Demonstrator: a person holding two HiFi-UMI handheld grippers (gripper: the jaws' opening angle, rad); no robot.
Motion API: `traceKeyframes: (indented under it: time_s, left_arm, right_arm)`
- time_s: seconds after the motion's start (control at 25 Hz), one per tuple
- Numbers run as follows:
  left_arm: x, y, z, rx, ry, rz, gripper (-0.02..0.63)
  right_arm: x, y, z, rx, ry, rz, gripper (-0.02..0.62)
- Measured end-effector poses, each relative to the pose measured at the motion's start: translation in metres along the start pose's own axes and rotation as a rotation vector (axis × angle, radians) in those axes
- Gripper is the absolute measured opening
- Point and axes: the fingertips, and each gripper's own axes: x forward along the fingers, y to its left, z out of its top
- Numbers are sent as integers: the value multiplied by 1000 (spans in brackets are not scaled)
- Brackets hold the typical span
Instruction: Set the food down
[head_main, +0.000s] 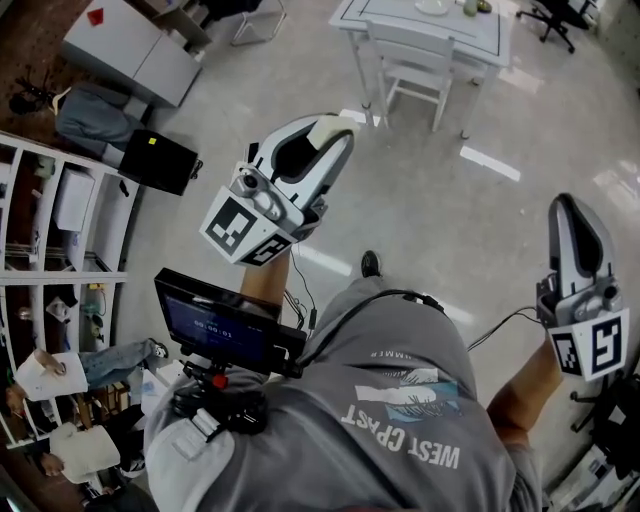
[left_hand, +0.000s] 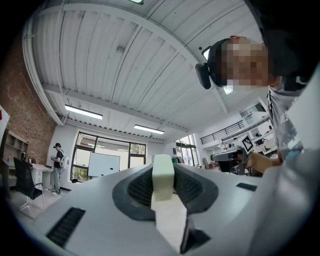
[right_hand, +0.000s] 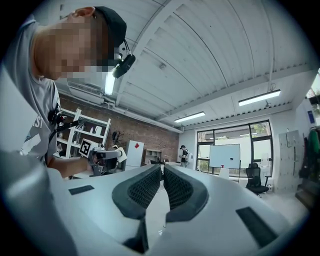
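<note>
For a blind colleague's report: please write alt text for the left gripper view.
The left gripper holds a pale rectangular block between its jaws. Behind is an office with a white ribbed ceiling, a whiteboard and a standing person far left.

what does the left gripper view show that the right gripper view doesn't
Only the left gripper view: a pale block clamped between the pads of the left gripper.

Only the right gripper view: the right gripper, its jaws drawn together with nothing between them.

Both: the whiteboard by the big windows, the white ribbed ceiling with strip lights, and a standing person far off near those windows.
</note>
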Motion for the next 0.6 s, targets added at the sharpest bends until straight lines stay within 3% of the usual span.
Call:
traceKeyframes:
  time_s: [0.16, 0.48, 0.6]
  left_arm:
    - [16, 48, -9, -8, 5, -17, 103]
    - [25, 58, -7, 6, -14, -66, 103]
    - [26, 94, -11, -4, -21, -86, 103]
  right_arm:
    - [47, -12, -3, 0, 5, -16, 9]
    - [51, -13, -2, -22, -9, -70, 9]
    - [86, -11, 1, -34, -2, -88, 9]
